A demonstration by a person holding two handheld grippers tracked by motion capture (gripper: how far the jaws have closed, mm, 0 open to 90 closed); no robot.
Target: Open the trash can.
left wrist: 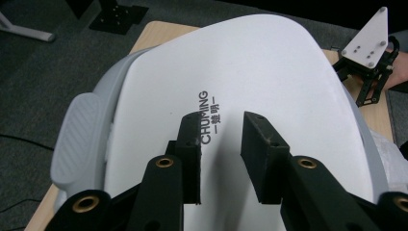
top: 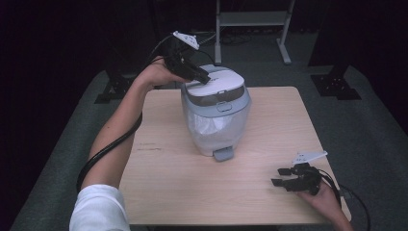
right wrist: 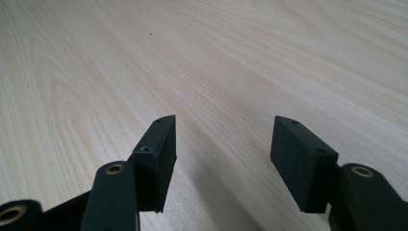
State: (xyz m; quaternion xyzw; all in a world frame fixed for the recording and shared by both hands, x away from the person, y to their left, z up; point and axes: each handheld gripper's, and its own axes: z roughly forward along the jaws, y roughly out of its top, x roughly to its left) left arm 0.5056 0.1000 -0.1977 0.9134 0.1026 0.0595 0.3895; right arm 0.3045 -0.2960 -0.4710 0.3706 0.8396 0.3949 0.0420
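While the bin stands mid-desk, these lines tell the scene.

Bin, place: the lidded waste bin (top: pixel 216 113) stands upright near the middle of the desk (top: pixel 168 178), a little toward the far edge.

Left hand-held gripper: the left hand-held gripper (top: pixel 204 77) hangs over the far left part of the bin's white lid (top: pixel 219 82), tips pointing down at it. Its jaws stand a little apart with nothing between them, only the lid's surface below; whether the tips touch the lid cannot be told.

Right hand-held gripper: the right hand-held gripper (top: pixel 280 176) lies low at the desk's near right corner, well apart from the bin, jaws wide and empty.

Left gripper view: the left hand-held gripper (left wrist: pixel 221 144) shows close above the lid (left wrist: pixel 269 72), where dark lettering reads CHUMING. A ribbed grey tab (left wrist: pixel 77 139) sits at the lid's left rim, and the right hand-held gripper (left wrist: pixel 370 77) with its white plate shows farther off.

Right gripper view: the right hand-held gripper (right wrist: pixel 223 159) shows its spread jaws over bare pale wood grain of the desk (right wrist: pixel 240 57).

High view: the bin's front shows, with a grey latch (top: pixel 223 107) under the lid and a grey pedal (top: pixel 223 154) at the foot.

Bin, look: rounded pale blue-grey body, smooth white domed lid, grey collar below it.
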